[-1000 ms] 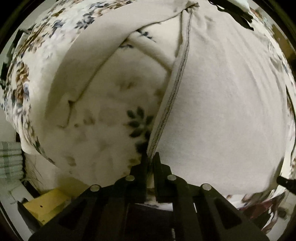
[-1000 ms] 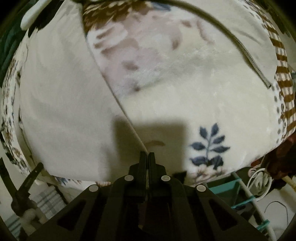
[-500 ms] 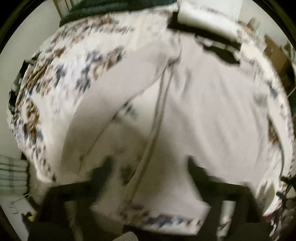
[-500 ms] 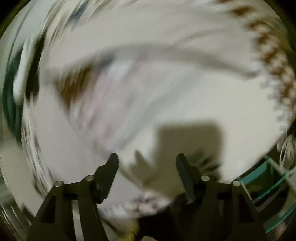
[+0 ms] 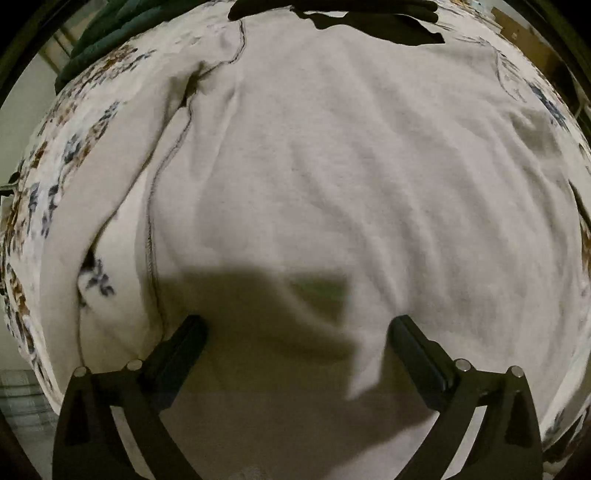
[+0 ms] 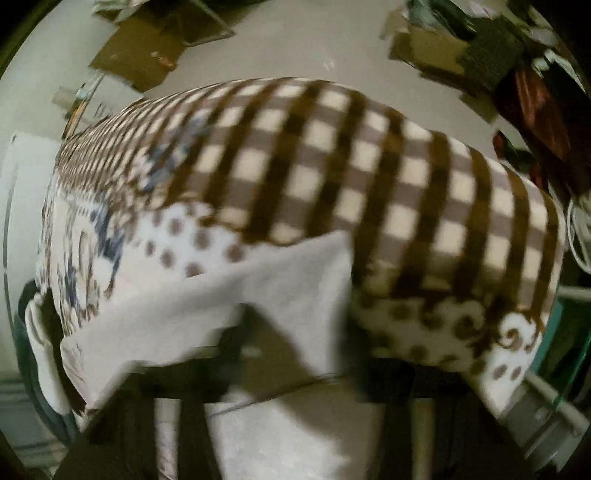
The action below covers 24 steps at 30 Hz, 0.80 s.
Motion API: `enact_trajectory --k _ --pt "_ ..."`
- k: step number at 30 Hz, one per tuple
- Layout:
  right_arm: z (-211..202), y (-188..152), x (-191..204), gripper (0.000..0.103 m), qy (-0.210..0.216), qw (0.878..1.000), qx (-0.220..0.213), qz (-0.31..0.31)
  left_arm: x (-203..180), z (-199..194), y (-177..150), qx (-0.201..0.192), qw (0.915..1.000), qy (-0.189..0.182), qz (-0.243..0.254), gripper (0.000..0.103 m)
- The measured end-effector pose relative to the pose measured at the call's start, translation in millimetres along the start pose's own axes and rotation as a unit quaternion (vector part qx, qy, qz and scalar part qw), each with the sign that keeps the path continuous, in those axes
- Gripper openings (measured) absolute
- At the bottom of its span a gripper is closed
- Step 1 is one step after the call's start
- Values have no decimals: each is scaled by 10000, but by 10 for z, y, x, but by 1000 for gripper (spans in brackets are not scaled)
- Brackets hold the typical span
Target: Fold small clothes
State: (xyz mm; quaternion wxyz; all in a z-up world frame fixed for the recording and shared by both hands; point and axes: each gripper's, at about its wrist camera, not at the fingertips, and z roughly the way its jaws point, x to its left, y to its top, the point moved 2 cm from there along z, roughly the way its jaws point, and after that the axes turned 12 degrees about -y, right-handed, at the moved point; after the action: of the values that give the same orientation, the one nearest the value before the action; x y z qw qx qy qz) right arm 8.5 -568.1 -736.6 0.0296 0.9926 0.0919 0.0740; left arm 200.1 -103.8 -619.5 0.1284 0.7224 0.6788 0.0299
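A: Where does the cream garment (image 5: 332, 192) lie relative to the left gripper (image 5: 295, 332)?

B: It lies flat on the floral blanket (image 5: 70, 155), directly in front of and below the gripper. The two fingers (image 5: 181, 343) are spread wide and hold nothing; the cloth is under them, and a dark shadow of the tool falls on it between the tips. I cannot tell whether the tips touch the fabric.

A: And the pose of this gripper?

B: It looks down on the cloth from above, tilted a little forward. The garment fills almost the whole left wrist view.

A: Which way does the garment run?

B: Its long axis goes away from the gripper, toward some dark clothing (image 5: 369, 18) at the far end. A stitched seam (image 5: 159, 177) runs along its left side in the same direction, and a strip of cream cloth lies just beside the seam.

A: What about the right side?

B: The right wrist view is blurred. The right gripper (image 6: 295, 387) is only a dark smear at the bottom, so I cannot tell if it is spread or pressed together. A corner of the cream garment (image 6: 288, 280) lies just in front of it, on the blanket, near its checkered border (image 6: 369, 166). Beyond the border there is pale floor with cardboard pieces (image 6: 147, 48).
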Motion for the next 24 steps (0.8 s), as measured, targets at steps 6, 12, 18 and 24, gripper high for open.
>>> enact_trajectory --k 6,12,18,24 --pt "-396 48 414 7 128 9989 -99 -434 64 54 17 3 9998 -97 -158 103" --pt "-1110 -410 1239 7 372 9775 -412 -2033 239 -274 161 -106 9987 -136 -480 103" --pt "-1538 -1964 2524 7 690 8776 -486 -4718 946 -1013 -45 -617 9902 236 -1228 103" --pt "-1203 -4176 2831 7 480 6857 -634 -7235 1752 -1373 -578 -774 9737 1060 -1863 103"
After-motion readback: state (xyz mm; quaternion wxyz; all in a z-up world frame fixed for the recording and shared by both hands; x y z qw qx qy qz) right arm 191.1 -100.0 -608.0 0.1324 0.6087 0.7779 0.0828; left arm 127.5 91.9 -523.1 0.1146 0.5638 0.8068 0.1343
